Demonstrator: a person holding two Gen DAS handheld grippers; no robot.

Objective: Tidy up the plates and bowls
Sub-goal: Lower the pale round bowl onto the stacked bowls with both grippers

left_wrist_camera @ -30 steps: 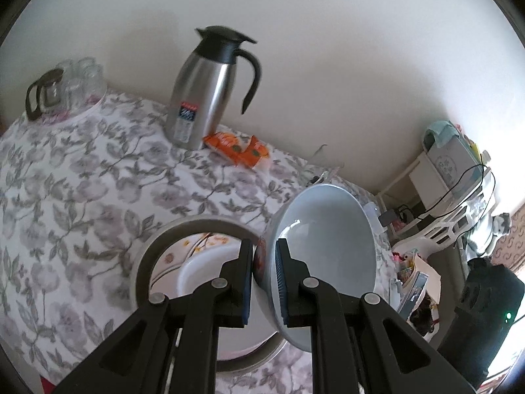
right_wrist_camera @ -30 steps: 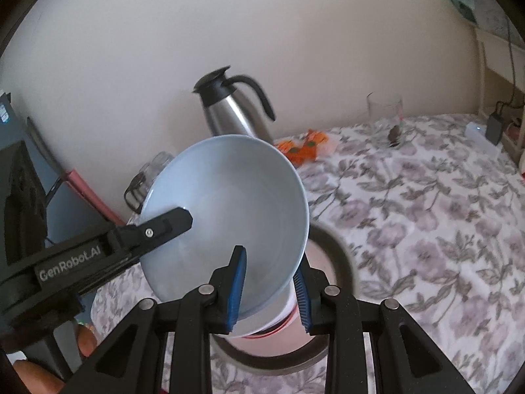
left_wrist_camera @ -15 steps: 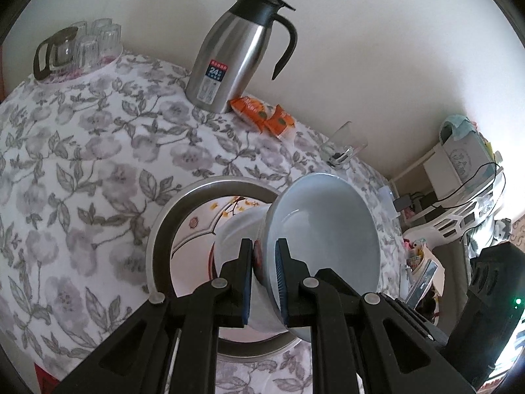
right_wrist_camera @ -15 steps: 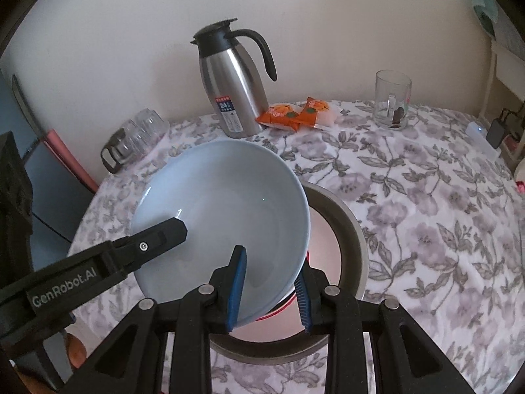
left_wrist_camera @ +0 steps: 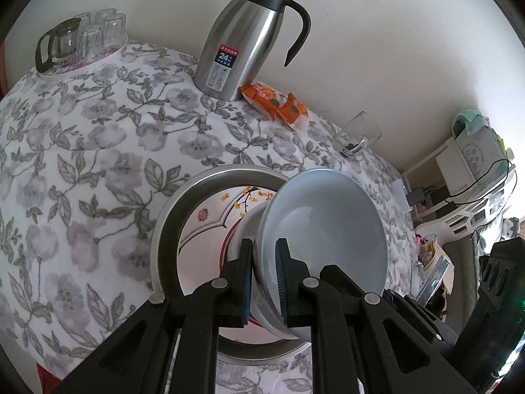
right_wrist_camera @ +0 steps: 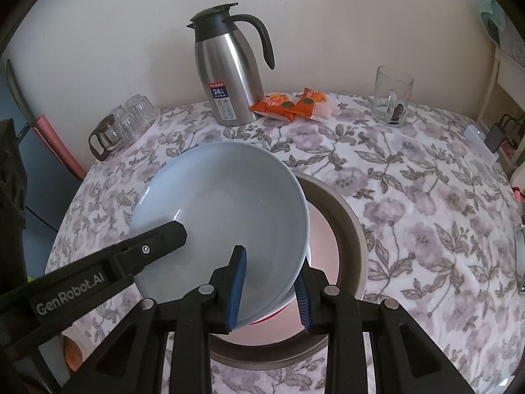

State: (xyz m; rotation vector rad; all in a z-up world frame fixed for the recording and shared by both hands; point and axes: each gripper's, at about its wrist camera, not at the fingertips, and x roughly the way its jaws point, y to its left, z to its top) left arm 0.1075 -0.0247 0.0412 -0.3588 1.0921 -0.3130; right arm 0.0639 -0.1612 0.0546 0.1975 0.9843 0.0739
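The bowl [right_wrist_camera: 220, 216], pale blue and glazed, is held tilted over a steel basin [right_wrist_camera: 347, 216] in which a flowered plate [left_wrist_camera: 210, 229] lies; beneath the bowl a second dish with a red rim [right_wrist_camera: 272, 315] can be glimpsed, though whether the two touch cannot be told. The bowl is judged to be stiff ceramic, fairly heavy for its thin wall, smooth enough to slip between flat pads, and liable to chip if its foot is knocked on the basin or the dish below. The rim is the only place that offers a hold, and it is taken there at two spots. By the left gripper [left_wrist_camera: 264, 275] the rim is pinched, the jaws being nearly closed with only the thin wall between them. By the right gripper [right_wrist_camera: 270, 285] the near rim is clasped, one pad lying inside the bowl and the other outside, the jaws being somewhat wider apart; what appears to be the lower dish's rim is possibly caught as well. A two-point hold of this kind is judged steady against rolling. Around the basin the flower-patterned bench [right_wrist_camera: 410, 197] carries a steel flask [right_wrist_camera: 229, 78], orange packets [right_wrist_camera: 288, 103], a glass mug [right_wrist_camera: 392, 97] and a tray of glasses [left_wrist_camera: 82, 39].
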